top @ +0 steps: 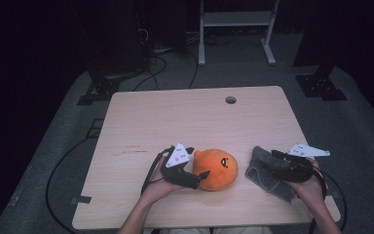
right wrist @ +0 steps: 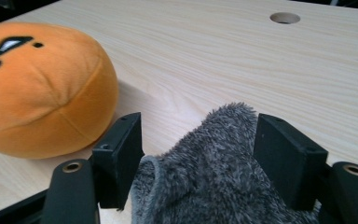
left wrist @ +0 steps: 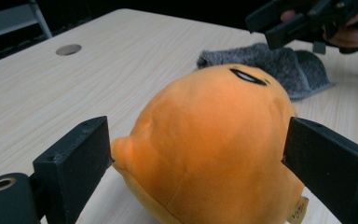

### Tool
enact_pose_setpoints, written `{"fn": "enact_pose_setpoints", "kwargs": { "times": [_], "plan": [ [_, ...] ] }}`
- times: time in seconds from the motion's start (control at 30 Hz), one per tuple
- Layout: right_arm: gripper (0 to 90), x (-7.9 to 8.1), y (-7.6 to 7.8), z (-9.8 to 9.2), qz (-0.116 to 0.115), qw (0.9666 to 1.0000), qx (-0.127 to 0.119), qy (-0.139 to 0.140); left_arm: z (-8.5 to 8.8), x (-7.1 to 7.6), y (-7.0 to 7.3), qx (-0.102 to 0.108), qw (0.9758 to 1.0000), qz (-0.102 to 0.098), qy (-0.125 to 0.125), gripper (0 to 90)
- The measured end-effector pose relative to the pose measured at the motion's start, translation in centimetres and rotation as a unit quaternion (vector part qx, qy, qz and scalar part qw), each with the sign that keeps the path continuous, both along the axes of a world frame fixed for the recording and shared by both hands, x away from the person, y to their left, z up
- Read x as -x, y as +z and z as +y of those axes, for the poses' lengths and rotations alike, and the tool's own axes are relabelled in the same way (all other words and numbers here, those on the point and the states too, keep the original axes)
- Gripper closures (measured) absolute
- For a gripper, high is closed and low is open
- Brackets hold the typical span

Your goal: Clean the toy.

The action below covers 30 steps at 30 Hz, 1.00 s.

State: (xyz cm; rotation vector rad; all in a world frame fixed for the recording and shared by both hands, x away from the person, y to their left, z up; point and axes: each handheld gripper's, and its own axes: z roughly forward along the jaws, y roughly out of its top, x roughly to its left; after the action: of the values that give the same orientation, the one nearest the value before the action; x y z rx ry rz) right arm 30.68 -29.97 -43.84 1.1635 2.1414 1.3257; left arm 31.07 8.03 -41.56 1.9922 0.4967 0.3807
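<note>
Seen along the left gripper (left wrist: pixel 196 158), its two black jaws stand wide apart on either side of the orange plush toy (left wrist: pixel 214 140); the left jaw sits just beside a small nub on the plush, the right jaw close to its flank, and neither can be seen pressing the fabric in. That view also shows a sewn label at the toy's lower edge and a narrow black-and-white eye on top, details the high view reduces to a small dark mark. Seen along the right gripper (right wrist: pixel 198 149), the jaws flank a raised fold of the grey fleece cloth (right wrist: pixel 205 172); small gaps show between the pads and the pile, so whether they pinch it cannot be told. From above, the left gripper (top: pixel 197 178) lies at the near left of the plush toy (top: pixel 216 168), which rests near the front middle of the wooden table (top: pixel 175 122), and the right gripper (top: pixel 272 161) sits over the cloth (top: pixel 265 175), just to the right of the toy and apart from it. Farther back, a round cable hole (top: pixel 231 100) pierces the tabletop; beyond it, on the dim floor, stand a white frame (top: pixel 236 29) and loose black cables (top: pixel 151 63).
</note>
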Motion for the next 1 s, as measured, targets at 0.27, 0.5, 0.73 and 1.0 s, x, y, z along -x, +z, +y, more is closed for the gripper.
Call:
{"fn": "enact_pose_setpoints", "kwargs": {
  "times": [0.27, 0.5, 0.73, 1.0],
  "plan": [
    [33.7, -1.3, -0.6, 0.4, 0.022, 0.9995, 0.020, -0.012, -0.2, 0.2, 0.2, -0.013, 0.9998, -0.009, -0.012, 7.1],
    [39.8, -1.5, -1.4, 1.0, 0.041, 0.9977, 0.052, -0.016, -0.1, 0.0, 0.2, -0.013, 0.9997, -0.005, -0.021, 12.0],
    [52.8, -2.3, -2.6, 1.6, 0.068, 0.9913, 0.104, -0.043, -0.4, -0.1, 0.1, -0.018, 0.9996, -0.013, -0.018, 12.5],
    [68.5, -2.1, -3.2, 2.2, 0.068, 0.9837, 0.158, -0.052, -0.3, -0.4, -0.6, -0.022, 0.9994, 0.003, -0.026, 18.6]
  ]
}}
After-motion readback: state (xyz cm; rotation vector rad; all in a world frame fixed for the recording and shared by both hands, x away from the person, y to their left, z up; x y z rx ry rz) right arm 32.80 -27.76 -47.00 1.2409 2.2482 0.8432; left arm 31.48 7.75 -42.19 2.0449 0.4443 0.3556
